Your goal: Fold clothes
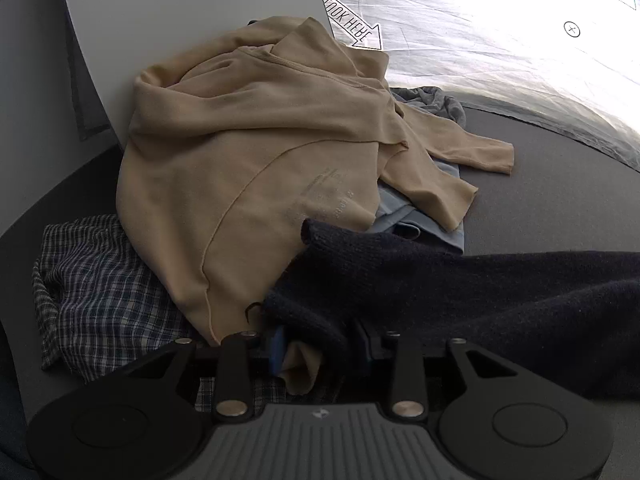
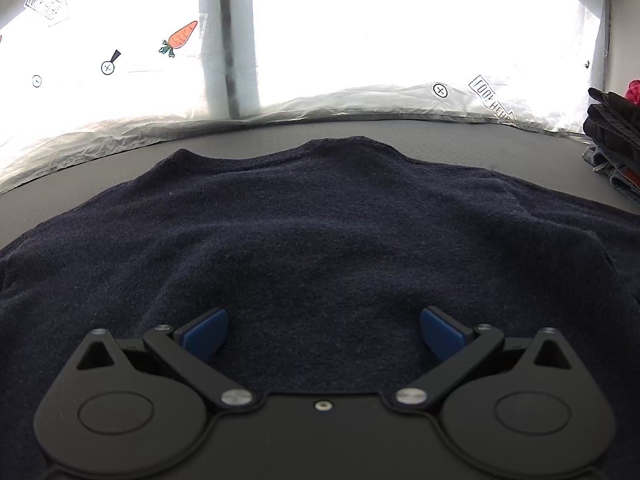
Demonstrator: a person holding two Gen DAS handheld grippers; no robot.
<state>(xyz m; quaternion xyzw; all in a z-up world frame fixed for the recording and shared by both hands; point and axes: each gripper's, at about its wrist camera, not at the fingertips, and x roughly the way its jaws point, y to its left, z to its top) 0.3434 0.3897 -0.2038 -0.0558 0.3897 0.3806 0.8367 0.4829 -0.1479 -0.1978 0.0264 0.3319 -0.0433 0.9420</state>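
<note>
A dark navy knit sweater (image 2: 320,232) lies spread on the dark grey table (image 2: 440,144), its collar toward the far edge. My right gripper (image 2: 324,332) is open just above its near part, blue pads (image 2: 206,334) wide apart and empty. In the left wrist view the sweater (image 1: 460,292) stretches to the right, and my left gripper (image 1: 320,344) is closed on a fold of it, with a bit of beige cloth caught between the fingers too. A beige long-sleeve top (image 1: 248,160) is heaped just beyond.
A checked shirt (image 1: 104,296) lies under the beige top at left, with light blue (image 1: 404,220) and grey (image 1: 436,104) garments behind. A stack of dark clothes and jeans (image 2: 612,140) sits at the far right. Crinkled plastic sheeting (image 2: 360,100) edges the table's back.
</note>
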